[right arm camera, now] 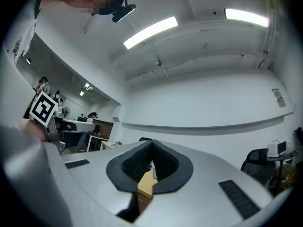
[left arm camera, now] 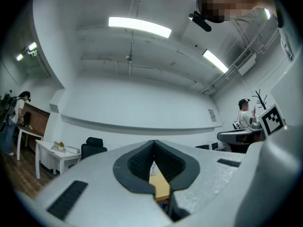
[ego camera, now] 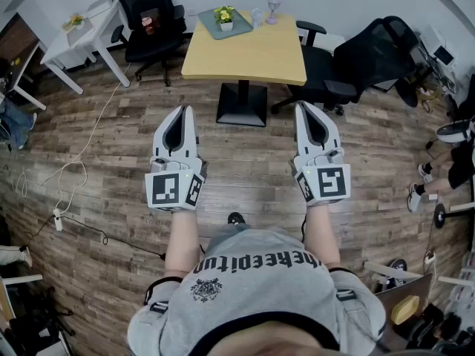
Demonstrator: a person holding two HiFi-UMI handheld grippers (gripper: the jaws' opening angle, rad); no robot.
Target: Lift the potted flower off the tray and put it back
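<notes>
The potted flower (ego camera: 225, 16), yellow blooms in a small white pot, stands on a grey-green tray (ego camera: 211, 24) at the far left corner of a yellow wooden table (ego camera: 249, 54). Both grippers are held out over the wooden floor, well short of the table and apart from everything on it. My left gripper (ego camera: 183, 110) and my right gripper (ego camera: 303, 106) are both shut and empty. In the left gripper view the left gripper (left arm camera: 153, 142) has its tips together, with a strip of table (left arm camera: 160, 186) showing behind them. The right gripper (right arm camera: 152, 142) looks the same in its own view.
A glass (ego camera: 257, 17) and a goblet (ego camera: 274, 7) stand beside the tray. Black office chairs (ego camera: 148, 13) (ego camera: 338, 69) flank the table. A white desk (ego camera: 82, 39) is at far left. A cable with a power strip (ego camera: 58, 218) lies on the floor. A seated person (ego camera: 445, 165) is at right.
</notes>
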